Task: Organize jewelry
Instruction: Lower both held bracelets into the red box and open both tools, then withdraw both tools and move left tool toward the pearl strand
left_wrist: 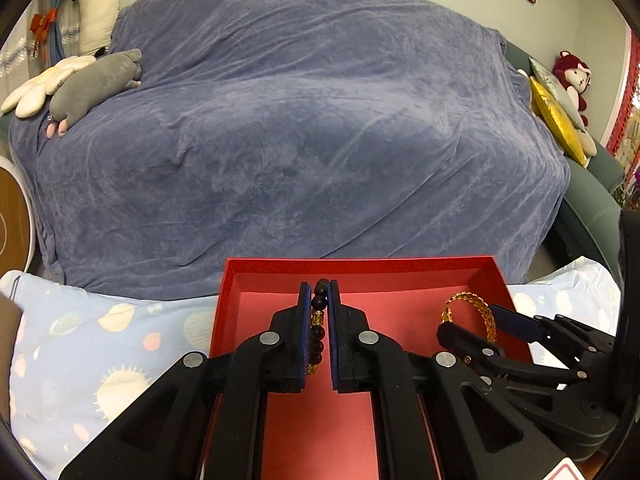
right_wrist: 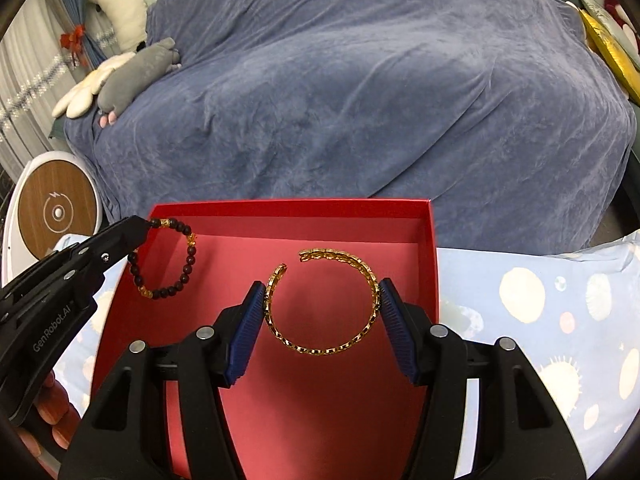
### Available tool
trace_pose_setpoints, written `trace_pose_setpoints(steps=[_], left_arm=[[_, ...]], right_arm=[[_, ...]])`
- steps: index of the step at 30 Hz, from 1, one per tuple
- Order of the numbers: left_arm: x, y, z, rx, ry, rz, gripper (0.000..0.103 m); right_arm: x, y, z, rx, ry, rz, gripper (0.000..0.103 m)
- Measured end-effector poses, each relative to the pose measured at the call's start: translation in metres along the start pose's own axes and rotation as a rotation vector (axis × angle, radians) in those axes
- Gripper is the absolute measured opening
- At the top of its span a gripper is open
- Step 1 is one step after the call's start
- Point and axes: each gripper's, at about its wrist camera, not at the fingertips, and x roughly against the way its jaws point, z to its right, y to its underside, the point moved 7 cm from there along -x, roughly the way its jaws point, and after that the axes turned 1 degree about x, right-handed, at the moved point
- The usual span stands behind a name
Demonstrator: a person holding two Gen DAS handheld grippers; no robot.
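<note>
We've got both pieces over the red box (right_wrist: 424, 216) rn. Left gripper (left_wrist: 319, 320) is clamped edge-on on the bead bracelet (right_wrist: 168, 260) near the box's back left corner, prob bc a thin pinch keeps the loop hanging free. Right gripper (right_wrist: 324, 312) has its jaws pressed on either side of the gold cuff (right_wrist: 320, 348), across its width, w/ the gap facing the back wall. Both look ready for drop-off imo.

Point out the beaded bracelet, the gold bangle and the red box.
beaded bracelet (right_wrist: 188, 268): right wrist view, dark beads on its right side
gold bangle (right_wrist: 320, 350): right wrist view, its lower arc
red box (right_wrist: 288, 205): right wrist view, its far rim
</note>
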Motion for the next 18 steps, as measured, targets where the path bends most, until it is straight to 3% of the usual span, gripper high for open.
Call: trace_pose_setpoints(steps=[2,4,5,6,10,14,18], left_arm=[[-0.008,0.001,-0.002,0.007,-0.030,-0.010,0.011],[-0.009,0.002,-0.006,0.028,-0.043,-0.017,0.026],[-0.007,0.003,-0.008,0.039,-0.053,-0.017,0.042],[-0.002,0.004,-0.010,0.047,-0.064,-0.005,0.049],[0.044,0.013,-0.016,0.041,-0.084,0.063,0.059],[0.103,0.042,-0.023,0.032,-0.079,0.111,0.075],[0.153,0.088,-0.027,0.037,-0.077,0.103,0.075]], right_arm=[[0.000,0.000,0.000,-0.001,0.010,0.008,0.060],[0.007,0.000,0.000,-0.004,0.005,0.037,0.070],[0.013,0.000,0.001,-0.003,0.012,0.055,0.072],[0.022,0.002,0.001,-0.002,0.013,0.074,0.073],[0.072,0.017,0.002,0.005,-0.033,0.126,0.073],[0.140,0.058,-0.001,0.034,-0.060,0.176,0.077],[0.191,0.112,-0.005,0.040,-0.101,0.182,0.081]])
